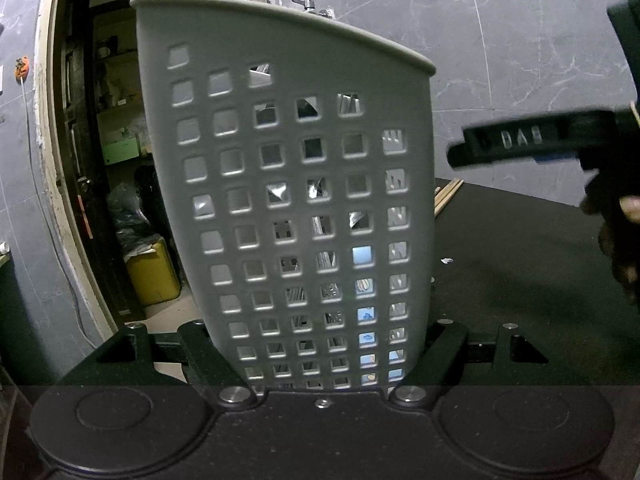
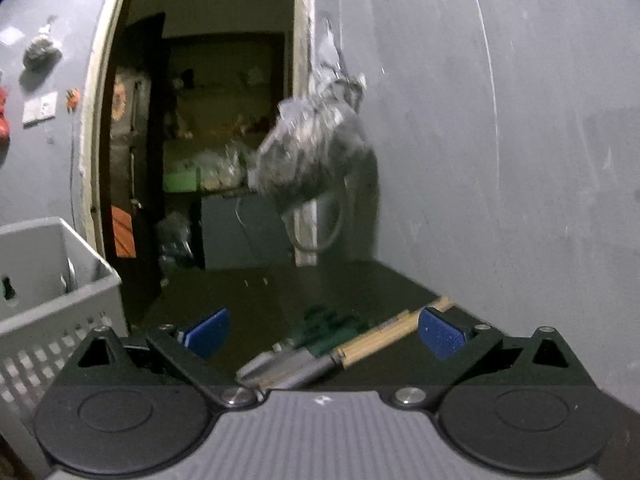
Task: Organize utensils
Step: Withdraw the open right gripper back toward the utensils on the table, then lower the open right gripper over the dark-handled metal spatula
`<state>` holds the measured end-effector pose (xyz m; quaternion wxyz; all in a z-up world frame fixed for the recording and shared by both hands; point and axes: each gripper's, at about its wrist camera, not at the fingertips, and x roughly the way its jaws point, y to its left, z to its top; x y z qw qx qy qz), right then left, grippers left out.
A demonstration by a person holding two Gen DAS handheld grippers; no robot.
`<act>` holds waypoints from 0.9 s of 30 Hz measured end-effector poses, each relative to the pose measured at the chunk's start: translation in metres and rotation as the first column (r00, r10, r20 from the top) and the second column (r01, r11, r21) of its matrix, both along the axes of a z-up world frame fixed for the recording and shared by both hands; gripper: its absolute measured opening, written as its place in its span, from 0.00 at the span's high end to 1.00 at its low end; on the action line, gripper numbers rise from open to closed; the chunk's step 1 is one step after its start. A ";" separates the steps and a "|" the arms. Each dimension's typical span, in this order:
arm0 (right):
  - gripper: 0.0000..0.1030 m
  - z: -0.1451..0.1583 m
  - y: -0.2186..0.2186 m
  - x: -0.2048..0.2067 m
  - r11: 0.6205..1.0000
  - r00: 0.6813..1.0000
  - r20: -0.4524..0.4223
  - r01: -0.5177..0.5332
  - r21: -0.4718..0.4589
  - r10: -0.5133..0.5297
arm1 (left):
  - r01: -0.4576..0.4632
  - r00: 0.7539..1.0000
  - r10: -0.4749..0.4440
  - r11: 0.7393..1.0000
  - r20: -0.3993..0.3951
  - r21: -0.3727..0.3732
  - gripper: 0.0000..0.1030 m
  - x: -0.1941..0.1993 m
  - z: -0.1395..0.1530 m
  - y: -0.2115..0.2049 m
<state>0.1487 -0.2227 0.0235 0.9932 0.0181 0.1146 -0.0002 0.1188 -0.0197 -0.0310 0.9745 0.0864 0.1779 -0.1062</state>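
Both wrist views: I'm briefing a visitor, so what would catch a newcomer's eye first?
The grey perforated basket fills the left wrist view, clamped by the left gripper, with utensils glinting through its holes. In the right wrist view the right gripper stands open over wooden-handled utensils on the black table.

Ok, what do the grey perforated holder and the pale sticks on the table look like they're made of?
Holder: looks like moulded plastic, matte grey, judging by its uniform colour, rolled rim and neat grid of square holes. Sticks: probably bamboo or light wood, given the tan, unpolished look; they are blurred, so grain can't be confirmed. One end seems capped in something grey, maybe metal.
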 end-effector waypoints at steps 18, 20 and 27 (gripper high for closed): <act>0.00 -0.027 -0.019 0.000 0.998 0.980 -0.197 0.031 0.047 -0.021 | 0.000 1.000 0.000 1.000 -0.005 0.008 0.24 0.001 -0.001 -0.002; 0.00 -0.032 -0.023 0.002 0.998 0.973 -0.231 0.022 0.061 -0.008 | 0.001 1.000 -0.001 1.000 -0.010 0.008 0.24 0.002 -0.002 -0.002; 0.00 -0.041 -0.043 0.016 0.982 0.930 -0.356 -0.027 0.185 0.093 | 0.003 1.000 -0.003 1.000 -0.015 0.008 0.24 0.004 -0.003 -0.002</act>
